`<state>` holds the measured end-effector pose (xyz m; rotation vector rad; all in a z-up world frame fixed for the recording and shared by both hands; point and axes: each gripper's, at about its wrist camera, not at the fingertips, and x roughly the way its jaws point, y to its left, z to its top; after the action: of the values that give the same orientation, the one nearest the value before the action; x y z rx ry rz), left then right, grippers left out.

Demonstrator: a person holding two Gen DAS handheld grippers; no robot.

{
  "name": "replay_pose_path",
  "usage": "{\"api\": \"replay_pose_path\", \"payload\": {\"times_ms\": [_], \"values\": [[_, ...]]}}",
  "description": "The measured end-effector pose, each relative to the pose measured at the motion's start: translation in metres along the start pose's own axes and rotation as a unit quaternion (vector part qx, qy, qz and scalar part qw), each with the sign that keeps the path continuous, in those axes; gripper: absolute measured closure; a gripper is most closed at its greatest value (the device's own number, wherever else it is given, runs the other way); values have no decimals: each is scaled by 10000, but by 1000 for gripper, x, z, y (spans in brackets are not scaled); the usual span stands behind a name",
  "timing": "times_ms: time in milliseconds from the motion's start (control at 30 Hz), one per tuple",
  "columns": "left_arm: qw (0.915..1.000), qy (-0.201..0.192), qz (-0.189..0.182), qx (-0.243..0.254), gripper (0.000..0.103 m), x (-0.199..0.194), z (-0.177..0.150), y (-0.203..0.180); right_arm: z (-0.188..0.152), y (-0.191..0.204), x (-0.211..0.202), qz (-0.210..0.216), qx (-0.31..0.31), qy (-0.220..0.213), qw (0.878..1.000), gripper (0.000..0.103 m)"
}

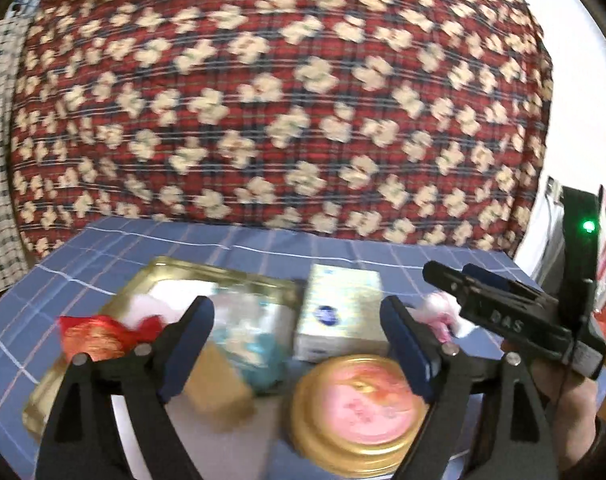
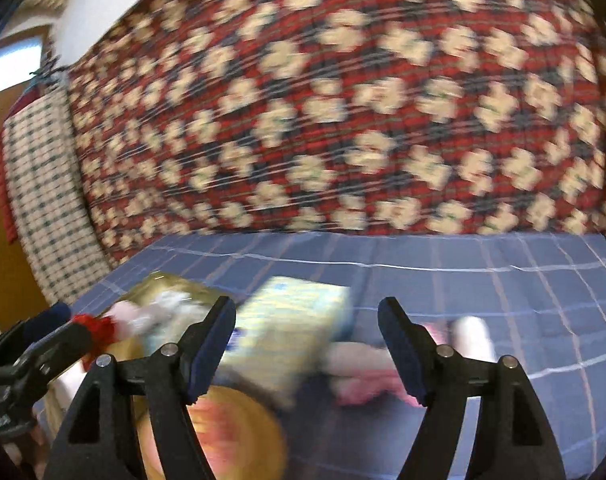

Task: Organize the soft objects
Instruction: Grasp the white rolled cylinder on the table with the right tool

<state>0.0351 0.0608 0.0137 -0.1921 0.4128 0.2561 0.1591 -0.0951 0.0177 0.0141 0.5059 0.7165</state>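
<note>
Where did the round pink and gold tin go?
In the left wrist view, the round tin sits low and centre on the blue checked cloth, just in front of the pale box.

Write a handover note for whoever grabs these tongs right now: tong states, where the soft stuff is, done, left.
Left tongs: open, empty, above the gold tray.
Right tongs: open, empty, near the pink soft toy.
Tray holds white and teal soft items plus a red-and-gold pouch at its left rim.
Pale box and gold-rimmed pink tin sit beside the tray.
Done: several soft items in tray.
Left: pink toy lies on the blue cloth, likely next.
</note>
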Motion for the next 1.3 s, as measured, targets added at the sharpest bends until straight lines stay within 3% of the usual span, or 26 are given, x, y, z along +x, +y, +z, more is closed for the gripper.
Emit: {"api": "replay_pose_path", "payload": {"times_ms": [167, 267, 367, 533, 667, 733, 800, 867, 967, 1200, 1300], "values": [[9992, 203, -247, 256, 14, 18, 1, -39, -3, -56, -4, -903, 452, 42, 9949, 28], [9977, 350, -371, 442, 14, 32, 4, -63, -4, -86, 7, -1466, 525, 367, 9871, 28], [9963, 469, -379, 616, 14, 48, 9, -84, -7, -103, 28, -1719, 508, 827, 9803, 28], [9938, 726, -396, 746, 14, 72, 10, -105, -20, -121, 45, -1716, 711, 1164, 9757, 29], [9920, 887, -322, 843, 14, 87, 6, -114, -24, -127, 56, -1682, 669, 1435, 9730, 44], [9906, 962, -304, 924, 14, 93, 5, -119, -25, -132, 60, -1557, 743, 1558, 9726, 47], [9891, 1005, -255, 1050, 14, 99, 4, -125, -27, -133, 66, -1444, 748, 1733, 9713, 65], [9867, 1079, -203, 1195, 14, 104, 3, -130, -29, -133, 69, -1291, 795, 1816, 9716, 70], [9858, 1155, -184, 1207, 14, 110, 3, -133, -30, -133, 66, -1189, 784, 1788, 9735, 70], [9795, 1490, -258, 1333, 14, 127, -7, -150, -28, -160, 39, -1576, 1107, 1385, 9715, 70], [9763, 1635, -239, 1399, 14, 139, -13, -159, -29, -170, 33, -1505, 1311, 1299, 9712, 70]]}}
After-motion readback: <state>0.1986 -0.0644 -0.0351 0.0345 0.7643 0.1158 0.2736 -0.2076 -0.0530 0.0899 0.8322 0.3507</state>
